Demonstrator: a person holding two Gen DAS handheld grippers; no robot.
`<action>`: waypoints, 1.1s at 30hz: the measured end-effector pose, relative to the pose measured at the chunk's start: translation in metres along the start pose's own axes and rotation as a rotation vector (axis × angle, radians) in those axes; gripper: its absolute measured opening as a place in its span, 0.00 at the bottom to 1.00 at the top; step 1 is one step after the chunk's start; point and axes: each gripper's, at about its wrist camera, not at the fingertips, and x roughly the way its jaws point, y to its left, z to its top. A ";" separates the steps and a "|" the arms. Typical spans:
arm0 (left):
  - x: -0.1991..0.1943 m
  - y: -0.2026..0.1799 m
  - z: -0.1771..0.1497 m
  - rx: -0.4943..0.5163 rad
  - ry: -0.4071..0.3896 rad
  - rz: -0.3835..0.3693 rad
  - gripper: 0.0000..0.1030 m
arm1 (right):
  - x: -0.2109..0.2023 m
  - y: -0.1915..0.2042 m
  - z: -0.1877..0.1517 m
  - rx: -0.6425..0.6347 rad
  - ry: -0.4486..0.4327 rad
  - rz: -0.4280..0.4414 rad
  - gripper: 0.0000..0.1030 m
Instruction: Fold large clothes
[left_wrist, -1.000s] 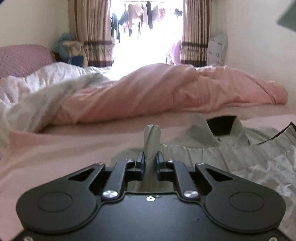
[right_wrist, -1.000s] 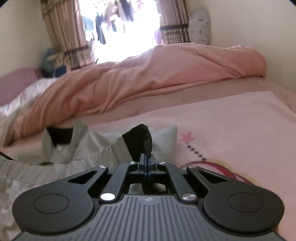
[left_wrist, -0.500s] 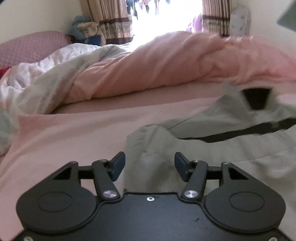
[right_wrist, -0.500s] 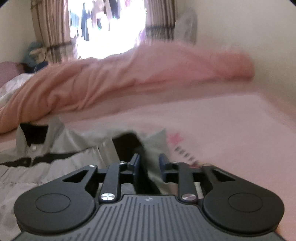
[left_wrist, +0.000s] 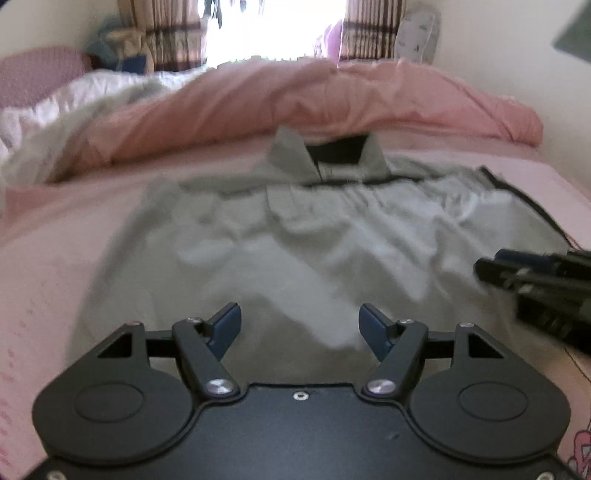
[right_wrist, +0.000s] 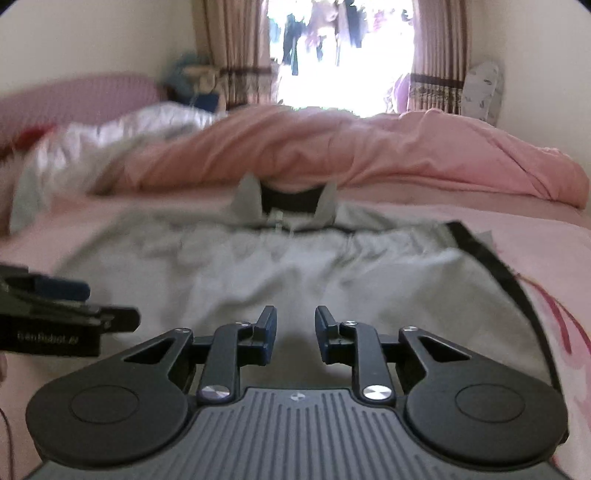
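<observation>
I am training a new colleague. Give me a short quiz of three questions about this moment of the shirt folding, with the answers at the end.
1. True or false: the left gripper is shut on the grey shirt.
2. Multiple choice: the shirt's collar points toward
A. the camera
B. the pink duvet
C. the floor
3. Fill in: the jaws of the right gripper are ____ and hold nothing.

Key
1. False. Its jaws stand wide apart with nothing between them, above the shirt lying flat on the pink bed sheet.
2. B. The collar lies at the far end, beside the duvet.
3. Open.
</observation>
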 end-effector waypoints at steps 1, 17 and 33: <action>0.008 0.000 -0.003 -0.001 0.014 0.009 0.68 | 0.005 0.001 -0.005 -0.005 0.009 -0.017 0.25; 0.023 0.008 -0.015 -0.012 0.019 0.032 0.73 | 0.016 -0.014 -0.014 0.101 0.047 -0.016 0.24; -0.011 -0.019 -0.045 -0.002 0.019 0.017 0.75 | -0.019 0.019 -0.037 0.058 0.034 0.013 0.24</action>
